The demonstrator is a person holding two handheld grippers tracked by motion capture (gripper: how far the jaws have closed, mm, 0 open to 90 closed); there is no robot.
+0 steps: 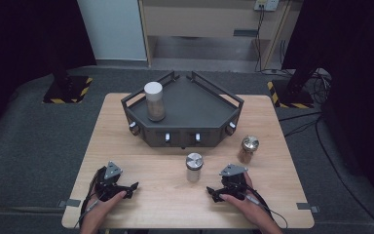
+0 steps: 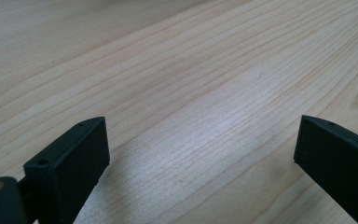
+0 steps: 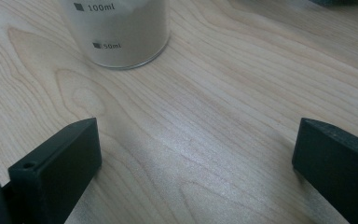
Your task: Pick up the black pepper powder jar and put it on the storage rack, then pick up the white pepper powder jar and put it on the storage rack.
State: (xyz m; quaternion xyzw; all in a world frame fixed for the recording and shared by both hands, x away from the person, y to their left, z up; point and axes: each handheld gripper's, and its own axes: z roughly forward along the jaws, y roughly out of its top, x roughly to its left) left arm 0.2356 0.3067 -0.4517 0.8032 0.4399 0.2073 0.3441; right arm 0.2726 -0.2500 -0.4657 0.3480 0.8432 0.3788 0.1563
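Three lidded jars are in the high view. A tall jar (image 1: pixel 154 101) stands on the dark angular tray (image 1: pixel 195 105) at its left side. A short silver-lidded jar (image 1: pixel 194 167) stands on the table in front of the tray, and a brown-filled jar (image 1: pixel 247 149) stands to its right. My left gripper (image 1: pixel 132 189) rests open near the table's front left, with bare wood between its jaws (image 2: pixel 200 149). My right gripper (image 1: pixel 212 193) rests open at the front right, just behind the short jar, whose base with 50ml and 100ml marks (image 3: pixel 121 32) appears ahead-left of its jaws.
The wooden table (image 1: pixel 126 146) has free room at left and along the front edge. The tray carries railings and small knobs (image 1: pixel 167 138) on its front face. Dark carpet, cables and stands surround the table.
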